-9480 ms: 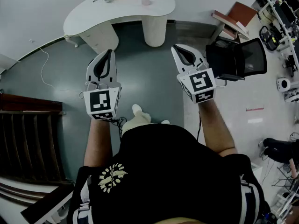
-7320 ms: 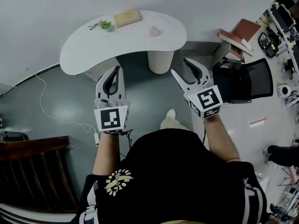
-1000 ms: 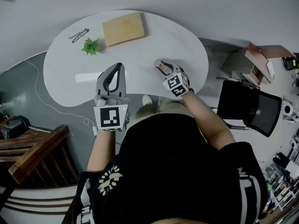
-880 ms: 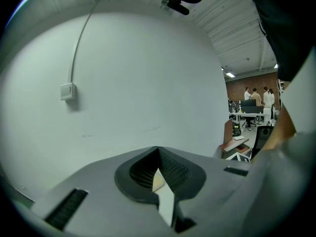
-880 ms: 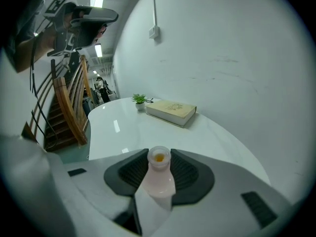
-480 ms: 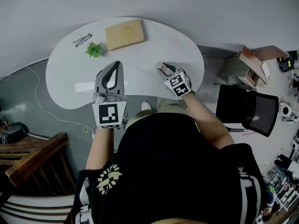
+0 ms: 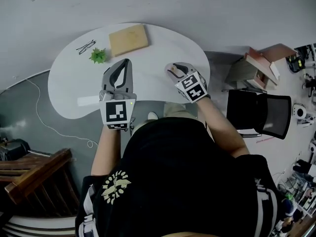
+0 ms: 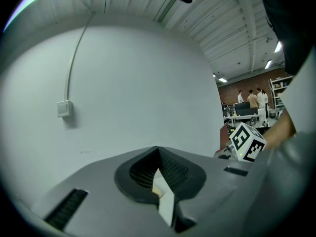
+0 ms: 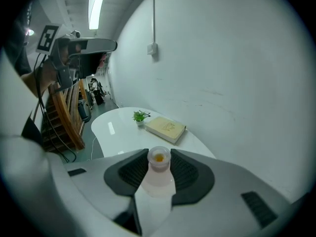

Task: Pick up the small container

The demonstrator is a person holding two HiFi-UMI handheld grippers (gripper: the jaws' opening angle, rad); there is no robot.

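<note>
Pink container (image 9: pixel 158 181), seemingly lifted, right claw (image 9: pixel 159 157).

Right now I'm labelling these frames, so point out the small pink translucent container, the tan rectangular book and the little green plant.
Small pink translucent container (image 9: pixel 158 179): right gripper view, middle of its body.
Tan rectangular book (image 7: pixel 128 39): head view, cover centre.
Little green plant (image 7: pixel 98 56): head view, leaves.

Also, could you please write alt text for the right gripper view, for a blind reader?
The right gripper holds a small container, pale pink with an orange spot in its top, between its two grey jaws. Behind it, a white curved table carries a small green plant and a tan book, beside a white wall.
</note>
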